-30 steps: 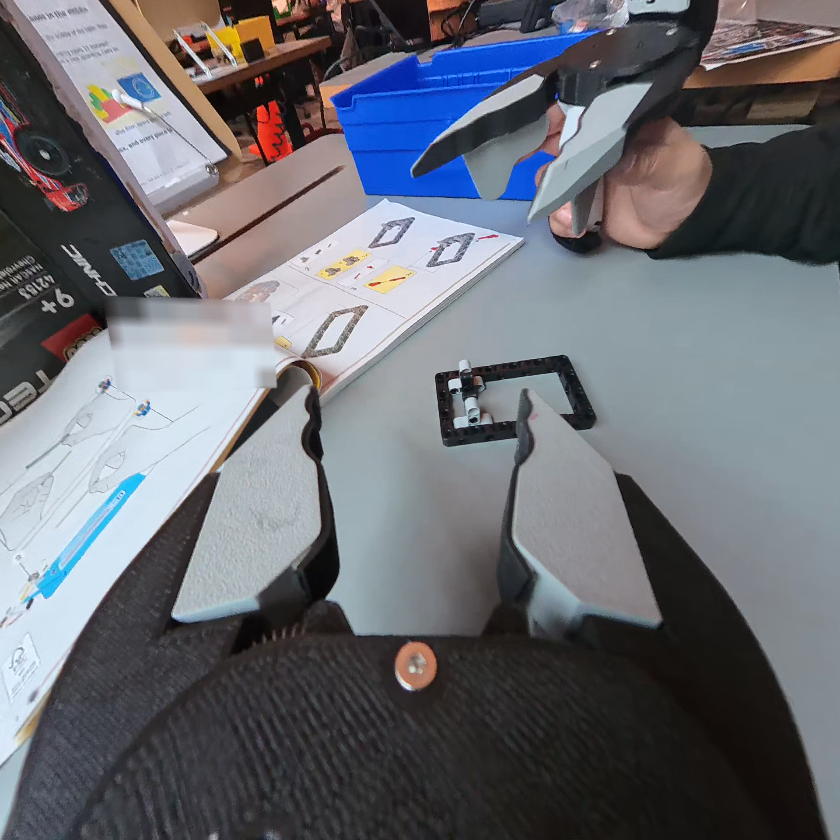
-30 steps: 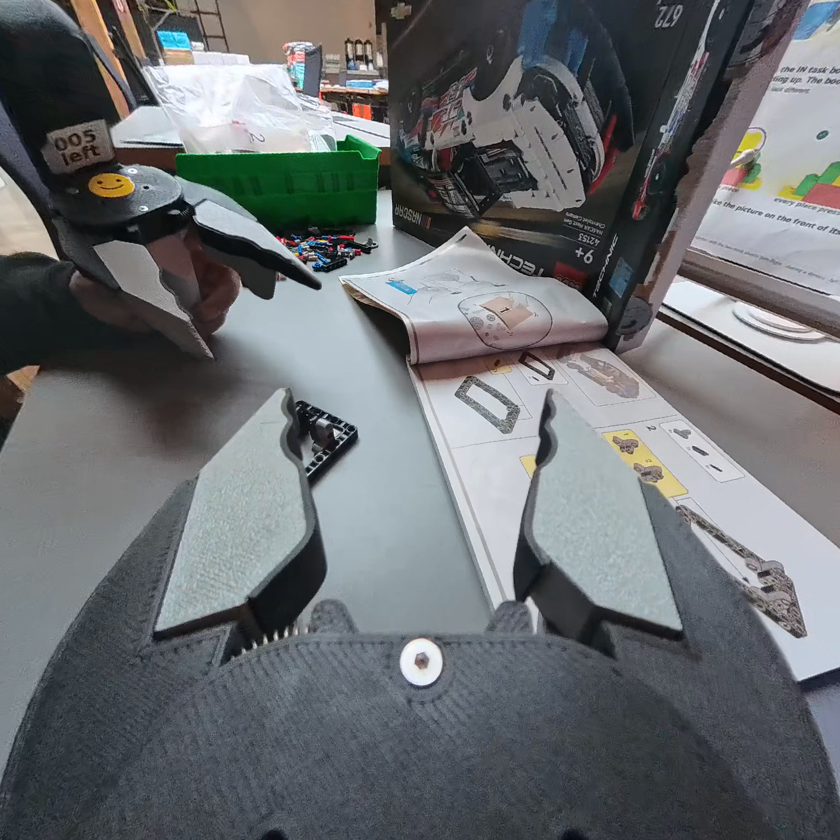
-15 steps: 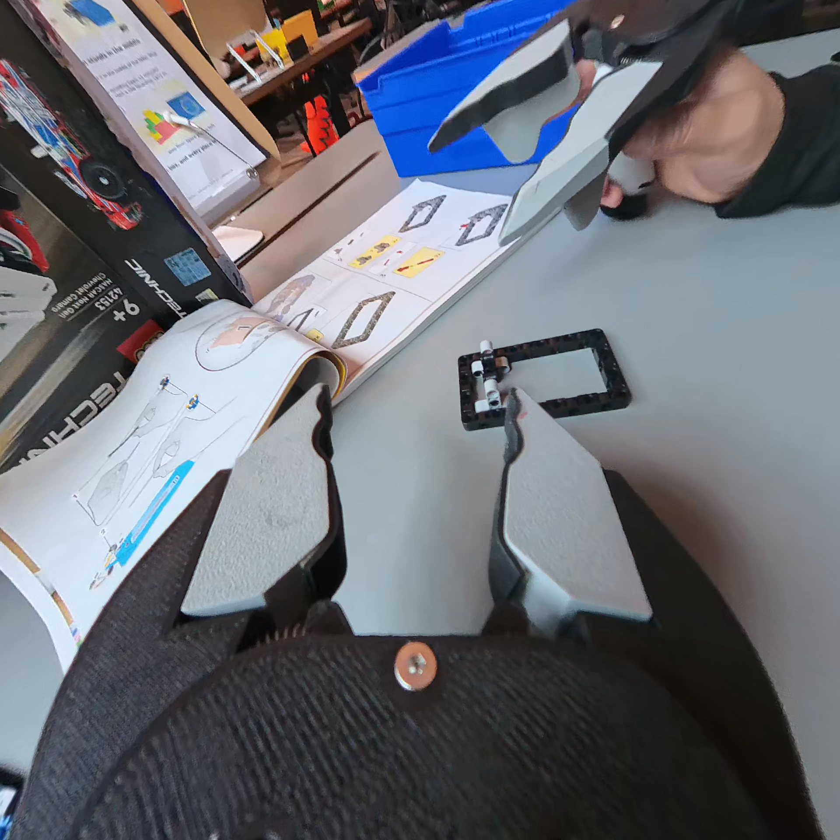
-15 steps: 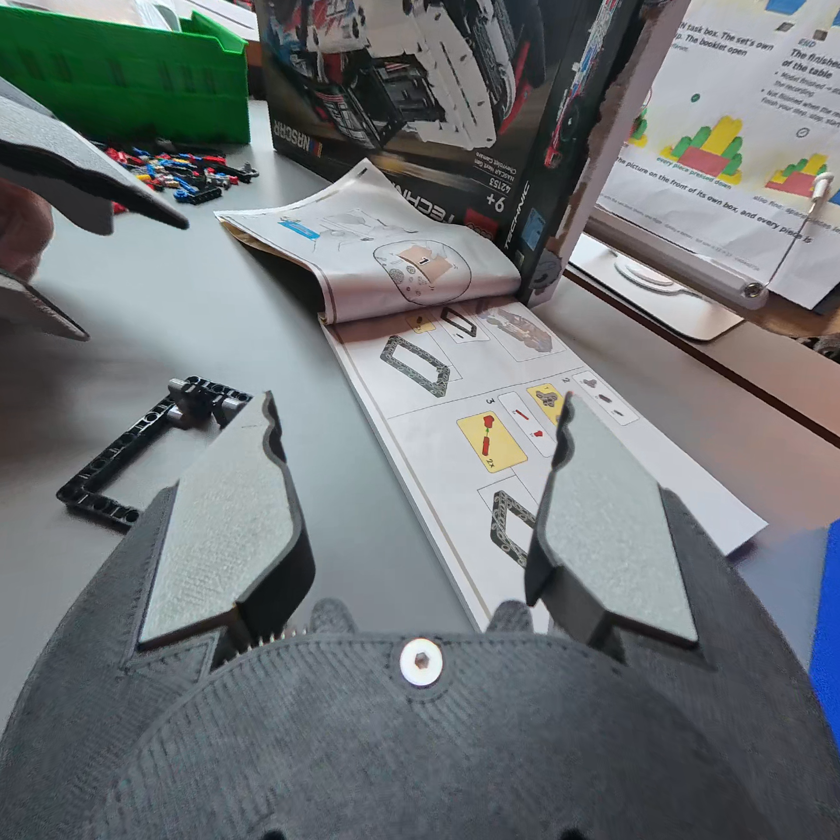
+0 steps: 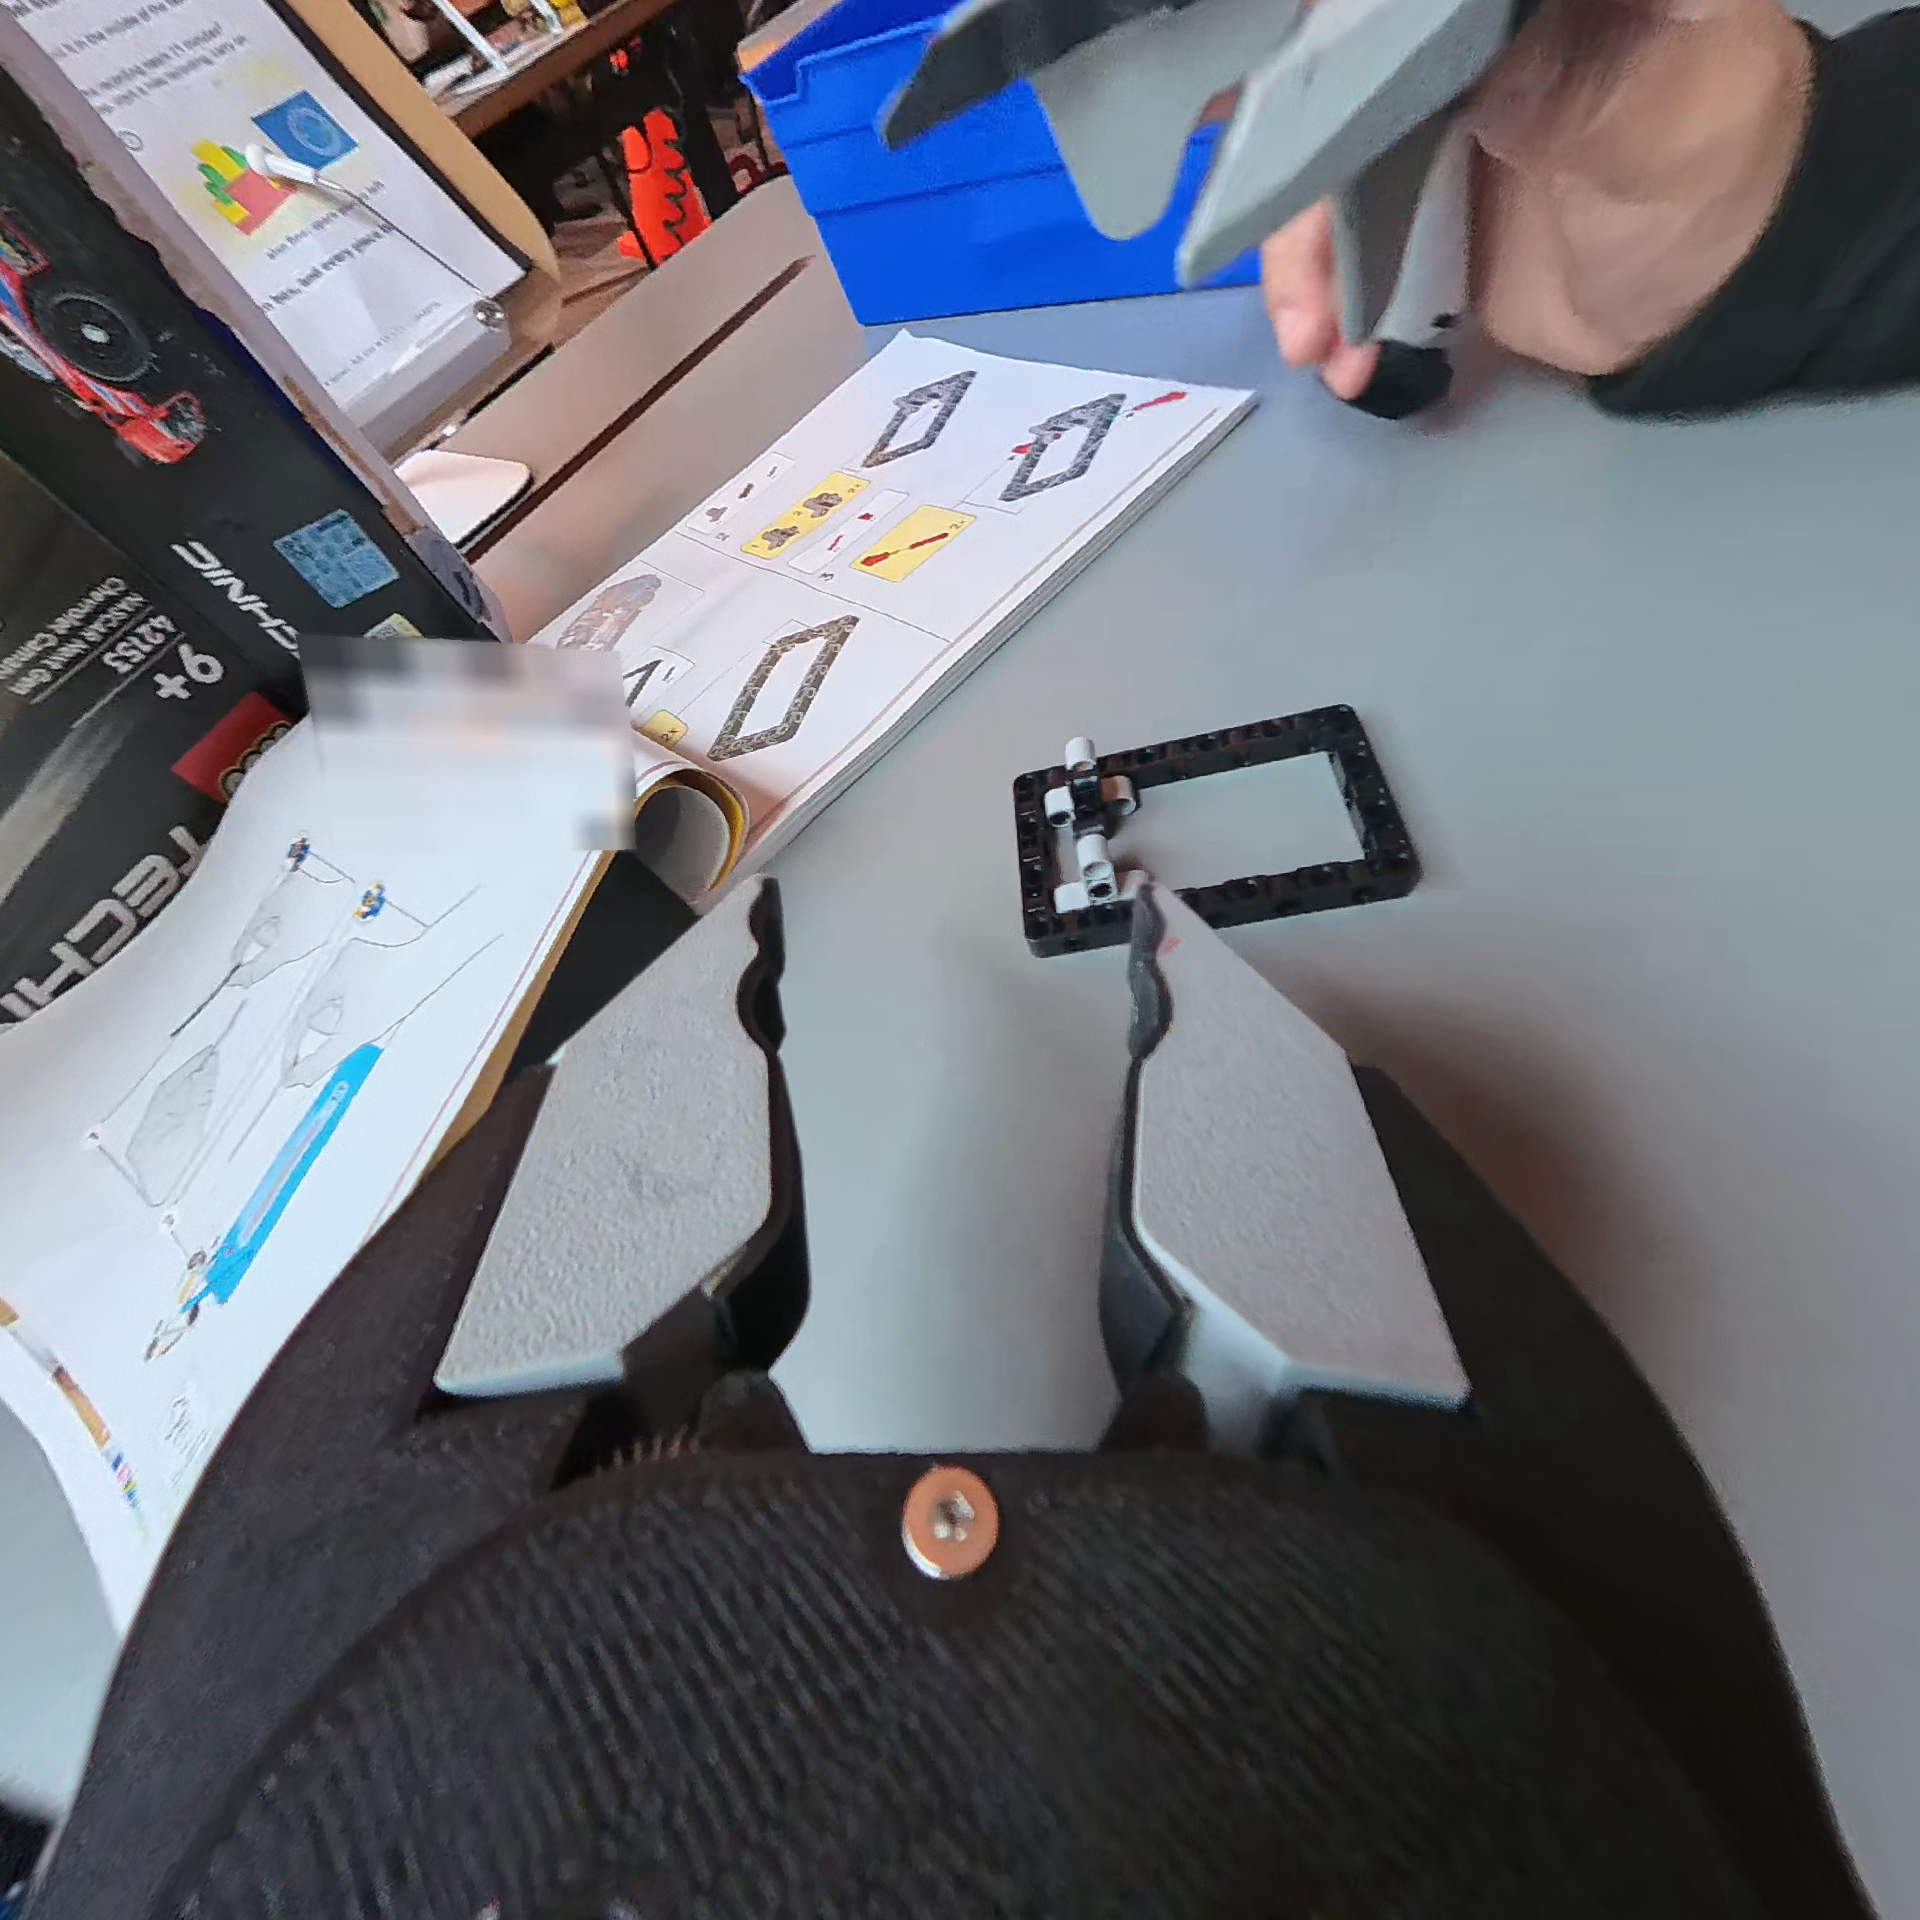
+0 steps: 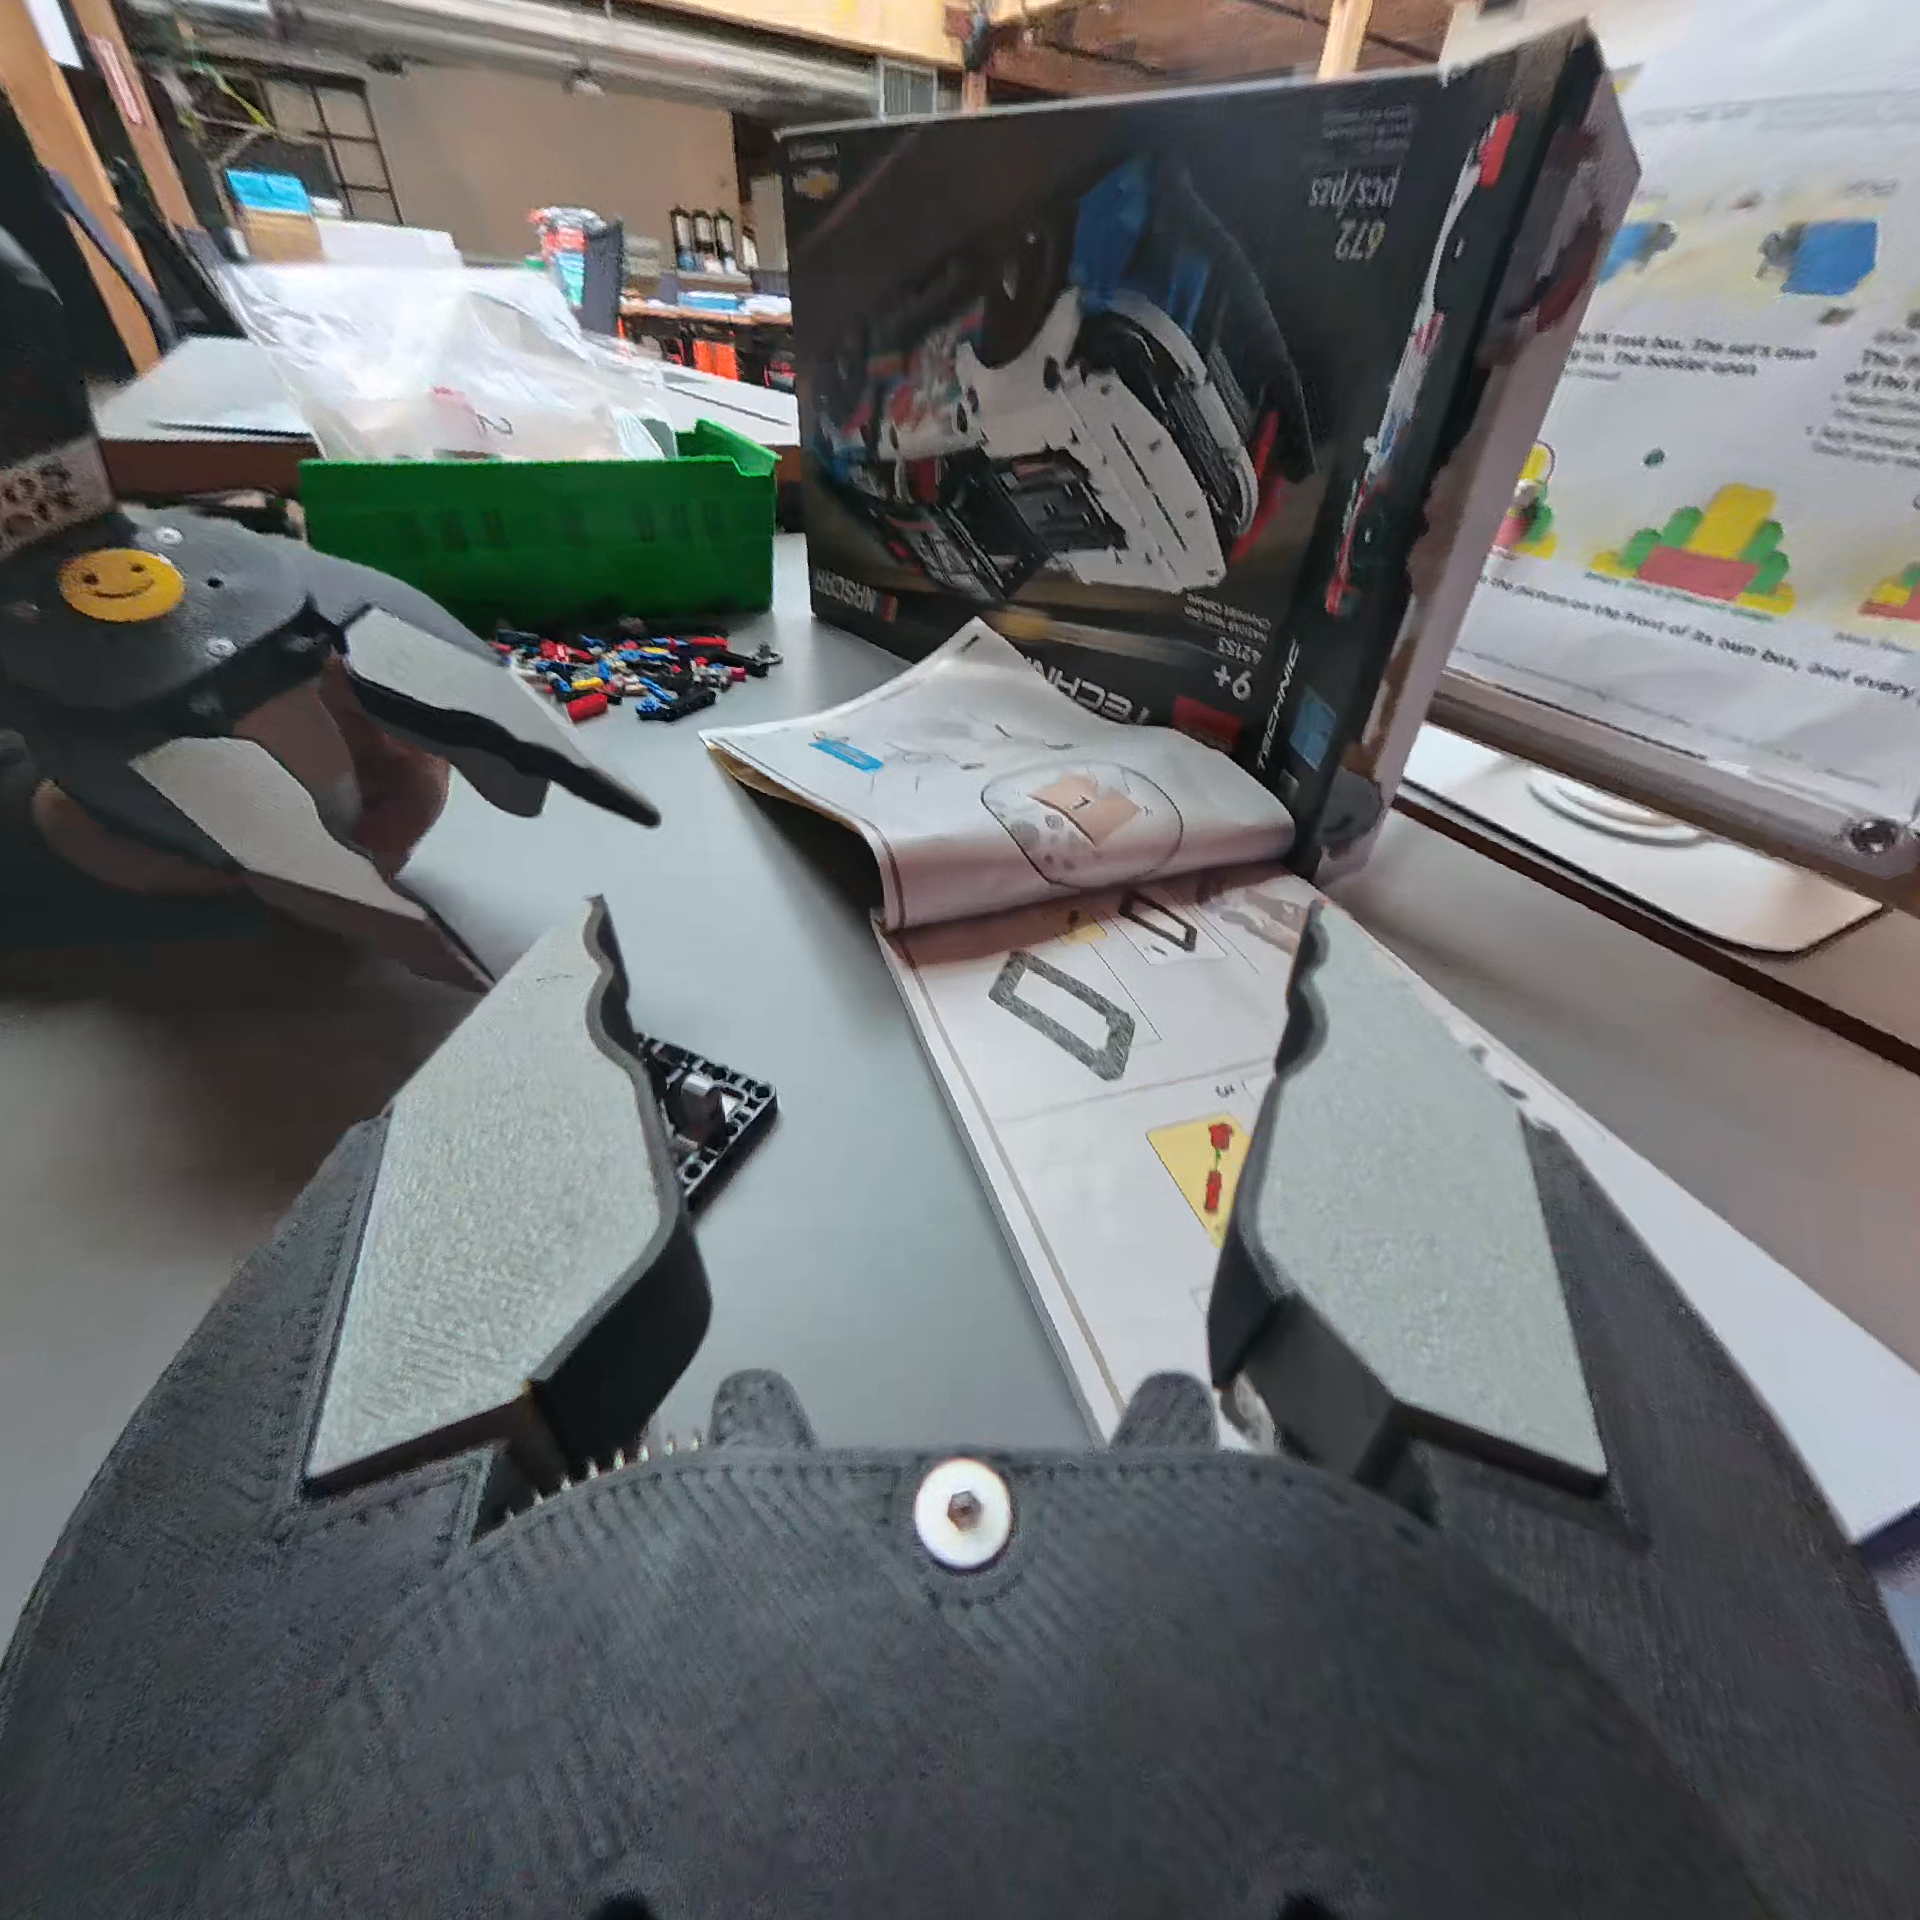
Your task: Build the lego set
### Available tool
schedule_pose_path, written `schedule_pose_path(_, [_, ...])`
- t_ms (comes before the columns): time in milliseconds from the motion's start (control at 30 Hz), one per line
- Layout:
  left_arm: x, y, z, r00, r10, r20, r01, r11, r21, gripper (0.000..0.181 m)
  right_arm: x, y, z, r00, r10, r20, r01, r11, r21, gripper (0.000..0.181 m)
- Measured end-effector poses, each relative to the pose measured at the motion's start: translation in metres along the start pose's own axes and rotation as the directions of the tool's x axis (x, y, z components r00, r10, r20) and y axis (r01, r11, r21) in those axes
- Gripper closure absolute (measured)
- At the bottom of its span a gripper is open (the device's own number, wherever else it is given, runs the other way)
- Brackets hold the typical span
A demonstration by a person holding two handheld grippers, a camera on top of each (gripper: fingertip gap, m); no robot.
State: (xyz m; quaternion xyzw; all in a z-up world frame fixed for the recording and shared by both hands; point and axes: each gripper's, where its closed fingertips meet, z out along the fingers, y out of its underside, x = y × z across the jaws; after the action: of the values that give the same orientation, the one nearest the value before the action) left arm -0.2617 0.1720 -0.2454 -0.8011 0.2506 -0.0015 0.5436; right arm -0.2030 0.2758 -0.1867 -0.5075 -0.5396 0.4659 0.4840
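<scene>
Left gripper point(image 5: 951, 914): jaws spread, nothing between them, held above the grey table point(image 5: 1558, 644). Right gripper point(image 6: 951, 935): jaws likewise spread wide and empty.

Black rectangular frame point(image 5: 1216, 826) lies flat on the table just ahead of the left gripper's right fingertip point(image 5: 1143, 904), whose tip overlaps the frame's near rail in view (contact cannot be judged). Long axis runs across the left gripper's line of sight, left to right. The end carrying the small white-and-black connector pieces point(image 5: 1086, 821) is the end nearest the gripper's centreline; the open end points off to its right.

From the right wrist view, only one corner of the frame point(image 6: 717, 1112) shows, beside and partly behind the right gripper's left finger point(image 6: 520, 1174).

Open instruction booklet point(image 5: 904, 540) lies ahead-left of the left gripper, and runs under the right gripper's right finger point(image 6: 1392, 1174). Set box point(image 6: 1143, 436) stands upright beyond the booklet. Loose small parts point(image 6: 634, 665) sit far ahead of the right gripper, in front of a green bin point(image 6: 540, 535).
</scene>
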Motion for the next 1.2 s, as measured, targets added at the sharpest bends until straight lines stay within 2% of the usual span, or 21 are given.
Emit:
schedule_pose_path(200, [0.007,0.007,0.009,0.994,-0.036,-0.102,0.029,0.998,-0.063,0.115,0.023,-0.044,0.023,0.996,-0.091,-0.007,0.092,0.992,0.088,0.067])
schedule_pose_path(267, [0.001,0.006,0.014,0.995,-0.031,-0.093,0.026,0.998,-0.054,0.114,0.033,-0.05,0.03,0.993,-0.116,-0.011,0.116,0.988,0.105,0.071])
schedule_pose_path(367, [-0.012,-0.003,0.02,0.998,-0.029,-0.063,0.029,1.0,-0.001,0.11,0.047,-0.04,0.032,0.996,-0.085,-0.011,0.086,0.994,0.072,0.08])
schedule_pose_path(433, [-0.021,-0.011,0.024,0.999,-0.027,-0.045,0.029,0.999,0.044,0.105,0.046,-0.031,0.031,0.997,-0.061,0.039,0.06,0.998,0.027,0.09])
schedule_pose_path(467, [-0.025,-0.015,0.026,0.998,-0.036,-0.045,0.039,0.997,0.071,0.1,0.049,-0.025,0.029,0.996,-0.085,0.037,0.085,0.996,0.005,0.099])
schedule_pose_path(567, [-0.037,-0.026,0.03,0.996,-0.074,-0.055,0.081,0.987,0.14,0.091,0.06,-0.014,0.027,0.993,-0.122,-0.001,0.122,0.992,-0.025,0.105])
schedule_pose_path(667, [-0.04,-0.032,0.037,0.986,-0.114,-0.118,0.132,0.978,0.162,0.082,0.063,-0.01,0.027,0.999,-0.04,0.005,0.04,0.998,-0.056,0.109])
schedule_pose_path(700, [-0.038,-0.033,0.038,0.983,-0.118,-0.141,0.14,0.977,0.161,0.081,0.065,-0.01,0.026,0.999,-0.044,-0.01,0.043,0.997,-0.069,0.117])
schedule_pose_path(767, [-0.033,-0.034,0.035,0.983,-0.096,-0.154,0.121,0.979,0.162,0.086,0.075,-0.009,0.021,0.991,-0.098,-0.086,0.089,0.991,-0.102,0.142])
schedule_pose_path(800, [-0.031,-0.036,0.032,0.985,-0.071,-0.155,0.098,0.98,0.173,0.091,0.082,-0.009,0.018,0.983,-0.128,-0.134,0.111,0.986,-0.124,0.147])
schedule_pose_path(867, [-0.025,-0.038,0.027,0.985,-0.022,-0.169,0.054,0.98,0.19,0.105,0.088,-0.009,0.013,0.97,-0.159,-0.185,0.13,0.978,-0.161,0.142])
schedule_pose_path(933, [-0.023,-0.037,0.026,0.985,-0.005,-0.174,0.038,0.981,0.189,0.111,0.087,-0.011,0.013,0.968,-0.168,-0.187,0.138,0.976,-0.167,0.146])
schedule_pose_path(1067, [-0.016,-0.036,0.026,0.972,-0.042,-0.231,0.085,0.98,0.179,0.116,0.085,-0.006,0.015,0.974,-0.144,-0.177,0.115,0.98,-0.165,0.15])
schedule_pose_path(1200, [-0.018,-0.034,0.025,0.974,-0.038,-0.224,0.078,0.982,0.171,0.12,0.088,-0.006,0.014,0.967,-0.156,-0.201,0.124,0.979,-0.164,0.15])
